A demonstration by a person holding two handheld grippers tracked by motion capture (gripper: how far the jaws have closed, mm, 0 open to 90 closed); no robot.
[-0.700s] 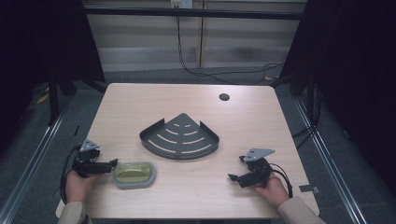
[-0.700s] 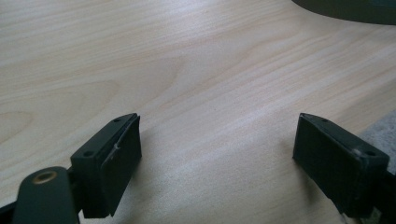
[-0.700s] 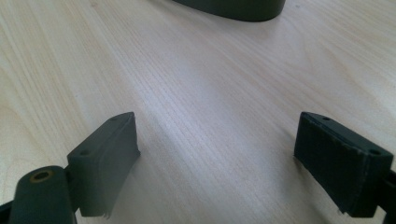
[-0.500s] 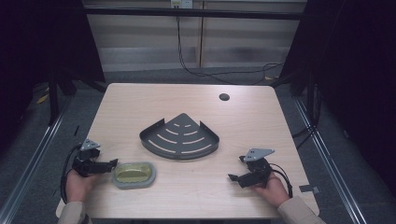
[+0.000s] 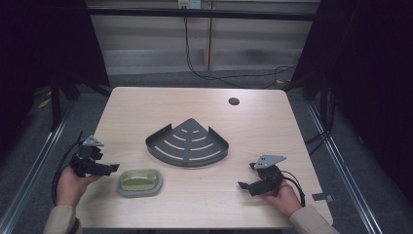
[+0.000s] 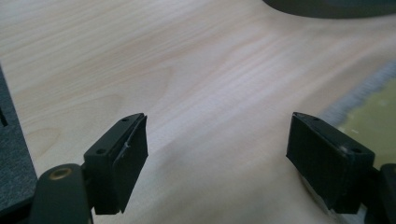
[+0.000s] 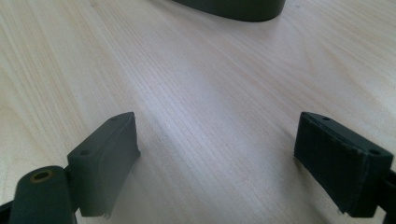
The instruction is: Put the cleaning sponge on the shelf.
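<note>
Soap dish [image 5: 140,183] lies on the worktop [image 5: 195,105] at 3 o'clock of the spread, empty left claw [image 5: 108,167]; probably light, rigid, slippery; pinch its raised rim; right claw [image 5: 247,185] also spread.

Left gripper [image 5: 111,167] and right gripper [image 5: 245,185], each held low in one hand near the person's side, jaws spread wide with nothing between them.

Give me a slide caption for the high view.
Two open tools, left tool beside a grey soap dish, right tool near a dark corner shelf on a wooden table.
</note>
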